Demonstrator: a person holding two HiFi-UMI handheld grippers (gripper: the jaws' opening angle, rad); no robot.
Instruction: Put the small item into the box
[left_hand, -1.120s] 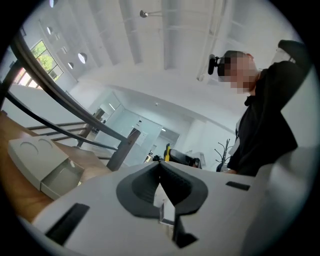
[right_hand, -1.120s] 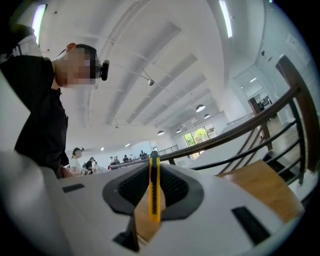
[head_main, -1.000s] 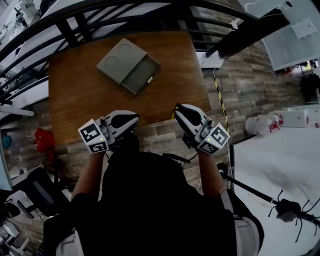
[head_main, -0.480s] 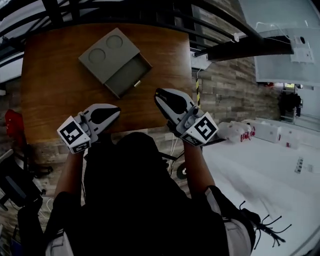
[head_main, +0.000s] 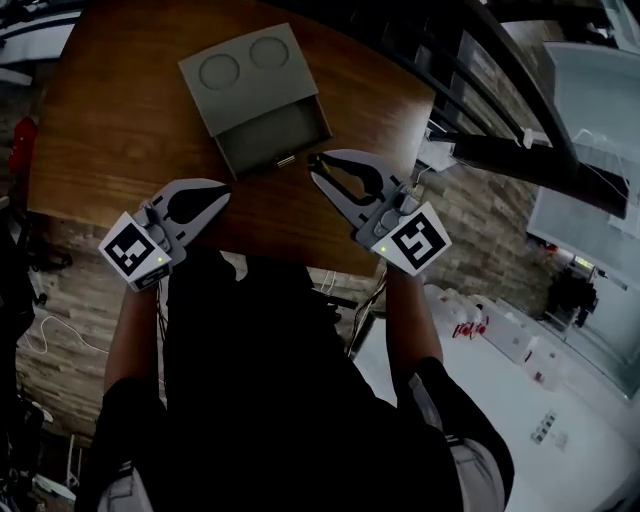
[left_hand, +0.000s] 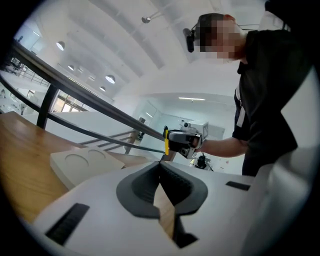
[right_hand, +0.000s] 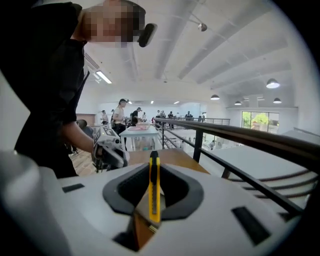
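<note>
Right gripper (head_main: 322, 168): jaws clamped on a slim yellow plastic utility knife (right_hand: 154, 190), which stands upright between the pads. Its tips are near the open tray of a flat grey box with two round recesses in its lid (head_main: 245, 72). The knife is outside the box.

Left gripper (left_hand: 161, 166): jaws together, nothing between them.

Both are over a brown wooden table (head_main: 110, 130). A black metal railing (right_hand: 240, 136) runs behind it, with plank floor (head_main: 60, 290) below.

The knife is plain in both gripper views but can't be made out in the head view.
</note>
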